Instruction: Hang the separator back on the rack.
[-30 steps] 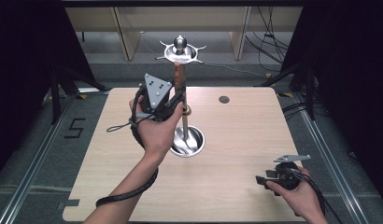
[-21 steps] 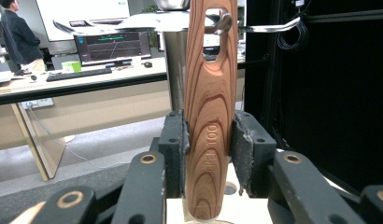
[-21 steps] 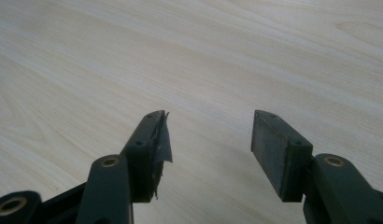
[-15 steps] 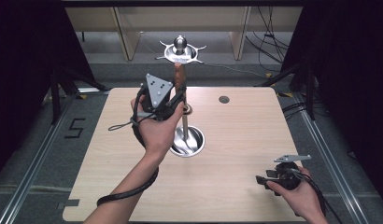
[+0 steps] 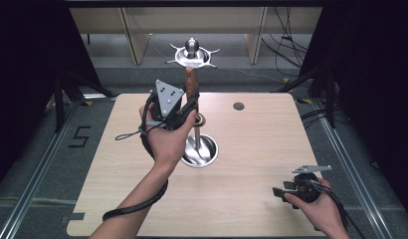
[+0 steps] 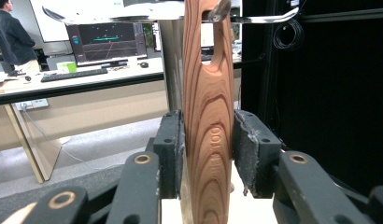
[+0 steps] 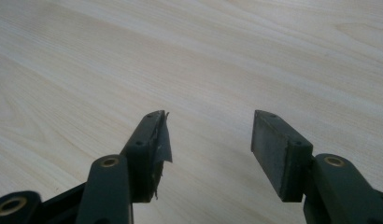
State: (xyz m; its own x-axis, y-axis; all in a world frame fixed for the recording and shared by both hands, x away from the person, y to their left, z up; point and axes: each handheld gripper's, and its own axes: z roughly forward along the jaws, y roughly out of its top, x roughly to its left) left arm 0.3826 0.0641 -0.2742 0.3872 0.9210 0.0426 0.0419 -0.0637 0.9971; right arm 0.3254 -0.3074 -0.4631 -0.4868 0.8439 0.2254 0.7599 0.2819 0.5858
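Left tongs (image 6: 208,154) — astride wooden handle (image 6: 208,116)

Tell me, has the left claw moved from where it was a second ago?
No. The left claw sits at the same spot beside the stand's pole; only its jaws have just been opening around the wooden handle.

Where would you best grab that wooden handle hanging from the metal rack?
Probably at its flat lower stretch, coming in level from the side: the wooden handle hangs upright from a hook, its broad faces meeting the pads. The left claw already straddles it there, having just been opening.
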